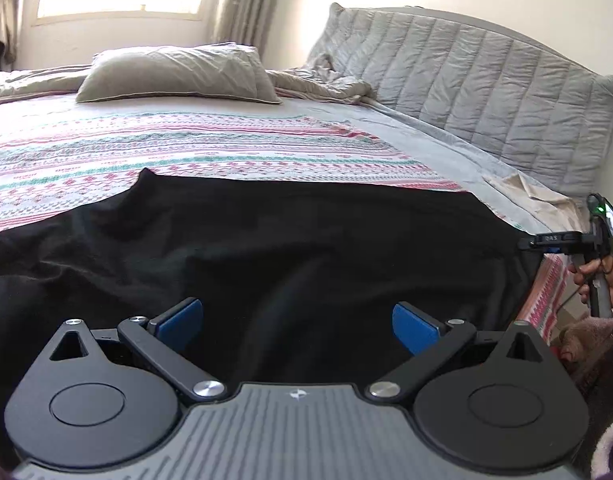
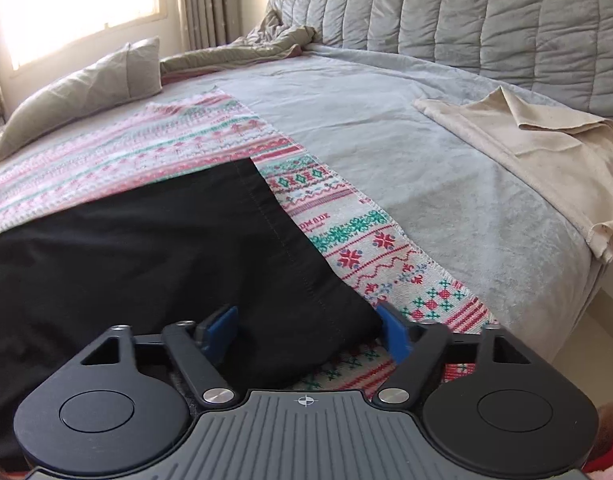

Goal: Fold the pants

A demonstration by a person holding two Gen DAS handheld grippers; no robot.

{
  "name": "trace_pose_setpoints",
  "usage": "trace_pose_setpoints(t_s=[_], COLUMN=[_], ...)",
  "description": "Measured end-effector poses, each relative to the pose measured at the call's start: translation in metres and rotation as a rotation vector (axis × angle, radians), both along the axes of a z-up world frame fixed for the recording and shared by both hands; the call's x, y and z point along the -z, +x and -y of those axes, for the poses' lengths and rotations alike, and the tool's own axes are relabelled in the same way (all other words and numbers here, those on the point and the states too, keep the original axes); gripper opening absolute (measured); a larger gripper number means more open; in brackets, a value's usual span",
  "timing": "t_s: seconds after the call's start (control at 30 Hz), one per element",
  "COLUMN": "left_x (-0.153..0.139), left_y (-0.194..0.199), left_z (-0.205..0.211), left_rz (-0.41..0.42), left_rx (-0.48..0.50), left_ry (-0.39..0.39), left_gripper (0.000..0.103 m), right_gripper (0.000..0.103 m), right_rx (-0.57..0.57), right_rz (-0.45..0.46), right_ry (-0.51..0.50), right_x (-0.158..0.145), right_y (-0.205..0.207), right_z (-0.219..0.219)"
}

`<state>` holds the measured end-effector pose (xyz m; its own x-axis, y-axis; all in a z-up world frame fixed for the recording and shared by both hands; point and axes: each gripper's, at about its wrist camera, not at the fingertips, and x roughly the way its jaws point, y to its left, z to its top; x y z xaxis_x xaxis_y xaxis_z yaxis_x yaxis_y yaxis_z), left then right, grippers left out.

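Black pants point(image 1: 286, 232) lie spread on the patterned blanket point(image 1: 186, 144) on the bed. My left gripper point(image 1: 298, 326) is open, its blue pads apart just above the near edge of the cloth. In the right wrist view the hemmed end of the pants point(image 2: 166, 240) lies on the blanket point(image 2: 366, 240). My right gripper point(image 2: 308, 330) is open, its blue pads on either side of the hem corner. The right gripper also shows in the left wrist view point(image 1: 546, 242) at the far right edge of the pants.
A grey pillow point(image 1: 174, 74) lies at the far side of the bed. A quilted grey headboard cover point(image 1: 486, 92) runs along the right. A beige cloth point(image 2: 538, 152) lies on the grey sheet point(image 2: 386, 128). The bed edge drops off at the right.
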<state>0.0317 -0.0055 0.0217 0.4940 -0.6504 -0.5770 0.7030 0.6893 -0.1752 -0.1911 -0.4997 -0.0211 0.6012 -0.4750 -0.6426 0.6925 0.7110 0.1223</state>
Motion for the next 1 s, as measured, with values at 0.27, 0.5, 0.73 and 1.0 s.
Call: trace_pose_setpoints(t_s=[0.27, 0.5, 0.73, 1.0], left_x=[0.001, 0.003, 0.007, 0.018], left_y=[0.008, 0.014, 0.029, 0.043], left_z=[0.0, 0.01, 0.015, 0.017], left_rz=[-0.031, -0.12, -0.26, -0.428], left_rx=[-0.095, -0.105, -0.12, -0.101], left_ry=[-0.018, -0.077, -0.193, -0.35], left_gripper=[0.103, 0.103, 0.103, 0.092], right_gripper=[0.012, 0.01, 0.01, 0.01], right_rx=[-0.016, -0.143, -0.427, -0.767], right_rz=[0.167, 0.223, 0.17, 0.099], right_ry=[0.125, 0.074, 0.01, -0.012], right_x=[-0.01, -0.035, -0.053, -0.051], right_y=[0.002, 0.032, 0.094, 0.151], right_z=[0.001, -0.039, -0.116, -0.218])
